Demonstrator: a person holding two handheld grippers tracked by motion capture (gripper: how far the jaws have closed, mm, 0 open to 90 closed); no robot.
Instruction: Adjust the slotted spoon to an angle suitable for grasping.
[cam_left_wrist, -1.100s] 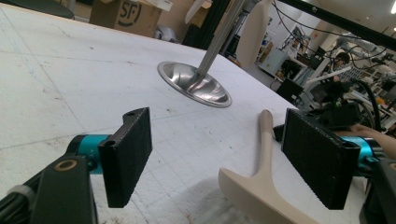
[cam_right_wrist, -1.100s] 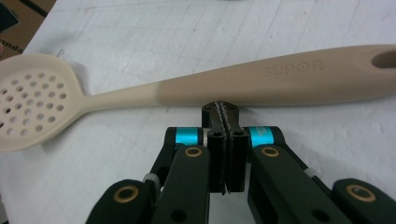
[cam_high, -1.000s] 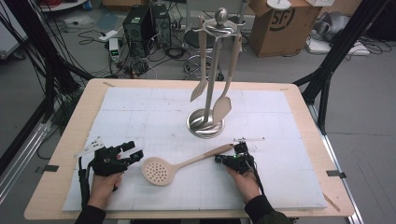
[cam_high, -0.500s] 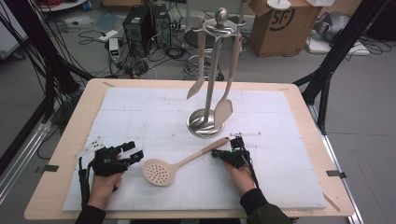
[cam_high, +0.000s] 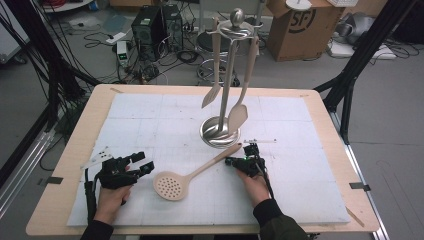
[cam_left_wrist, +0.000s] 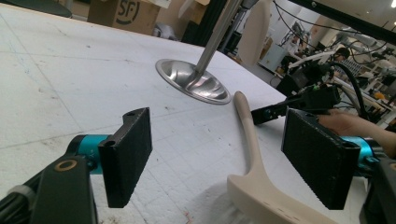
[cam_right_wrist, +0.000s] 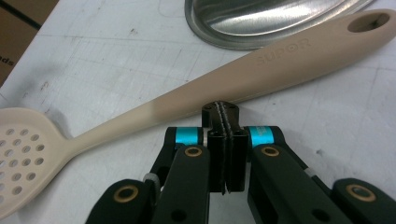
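Observation:
A beige slotted spoon (cam_high: 170, 186) lies on the white mat, its handle (cam_high: 220, 159) running up and right toward the steel utensil stand (cam_high: 220, 132). My right gripper (cam_high: 230, 161) is shut with nothing in it. In the right gripper view its closed tips (cam_right_wrist: 223, 111) sit right against the near side of the spoon handle (cam_right_wrist: 261, 70); the perforated head (cam_right_wrist: 18, 149) is at the left. My left gripper (cam_high: 144, 163) rests open left of the spoon head. In the left gripper view its pads (cam_left_wrist: 128, 154) stand wide apart, the spoon handle (cam_left_wrist: 247, 135) lying ahead between them.
Two beige utensils (cam_high: 239, 115) hang from the stand's top ring, one on each side of the pole. The white mat (cam_high: 150, 115) covers most of the wooden table (cam_high: 80, 130). Beyond the far edge are cables, a stool and a cardboard box (cam_high: 295, 25).
My right gripper has slid a little left, bringing its shut tips up to the spoon handle. The left gripper and the spoon have stayed put.

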